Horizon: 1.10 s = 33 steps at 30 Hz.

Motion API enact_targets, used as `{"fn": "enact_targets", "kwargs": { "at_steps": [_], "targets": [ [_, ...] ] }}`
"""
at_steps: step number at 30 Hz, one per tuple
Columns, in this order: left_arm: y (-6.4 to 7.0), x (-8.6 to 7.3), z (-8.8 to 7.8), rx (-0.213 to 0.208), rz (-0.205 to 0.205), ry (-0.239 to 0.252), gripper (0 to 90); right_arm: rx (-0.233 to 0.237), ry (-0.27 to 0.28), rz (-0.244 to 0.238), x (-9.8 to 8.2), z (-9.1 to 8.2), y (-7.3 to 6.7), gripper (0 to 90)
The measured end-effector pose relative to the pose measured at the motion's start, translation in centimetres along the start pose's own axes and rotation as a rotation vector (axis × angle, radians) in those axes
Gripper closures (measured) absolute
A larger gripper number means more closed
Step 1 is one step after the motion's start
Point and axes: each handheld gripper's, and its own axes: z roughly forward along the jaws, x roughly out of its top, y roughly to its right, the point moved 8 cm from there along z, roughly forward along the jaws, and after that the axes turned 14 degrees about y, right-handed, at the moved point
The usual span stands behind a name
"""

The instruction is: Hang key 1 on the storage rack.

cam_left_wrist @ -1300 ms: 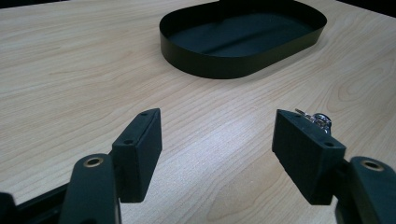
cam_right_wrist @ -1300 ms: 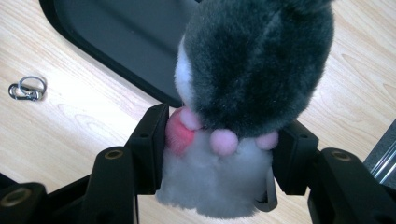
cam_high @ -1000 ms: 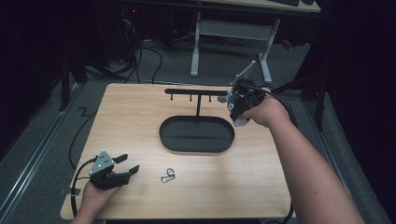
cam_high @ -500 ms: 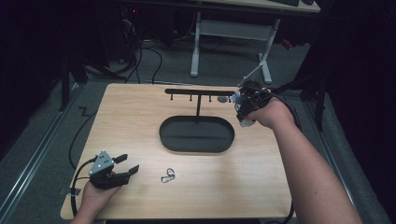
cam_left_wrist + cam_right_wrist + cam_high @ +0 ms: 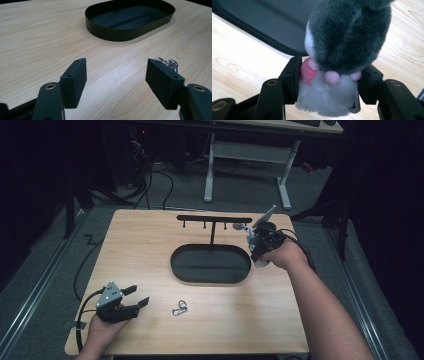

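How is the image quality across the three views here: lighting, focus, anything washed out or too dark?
High view: the table is evenly lit, the floor and room around it nearly black, the image soft. Left gripper view: sharp, with a bright sheen on the wood between the open left tongs and glints on the metal clip. Right gripper view: the plush toy in the right tongs is close and slightly blurred.

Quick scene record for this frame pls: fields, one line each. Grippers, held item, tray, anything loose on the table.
right gripper: shut on plush toy, beside the tray's right end
plush toy: grey and white fur, pink bits, squeezed between the jaws
left gripper: open, holding nothing, near the table's front left corner
tray: black oval, mid-table, nothing seen inside
hook rack: black T-stand behind tray
key ring: loose on table, right of left gripper
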Motion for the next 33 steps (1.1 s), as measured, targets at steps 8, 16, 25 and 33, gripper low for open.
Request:
{"fn": "enact_targets", "kwargs": {
  "at_steps": [8,16,25,33],
  "targets": [
    [0.0,0.0,0.0,-0.001,0.001,-0.002,33.9,-0.003,0.012,0.016,0.3,1.4,-0.4,42.9],
    [0.0,-0.1,0.0,0.0,0.0,-0.002,33.9,-0.01,0.033,0.015,0.6,2.4,-0.2,35.1],
    [0.1,-0.1,0.2,-0.004,0.002,-0.007,33.9,-0.024,0.069,0.054,0.3,1.8,0.5,26.9],
    [0.2,-0.1,0.2,-0.008,-0.002,-0.015,34.1,-0.018,0.082,0.054,-0.5,1.4,0.4,29.0]
  ]
}}
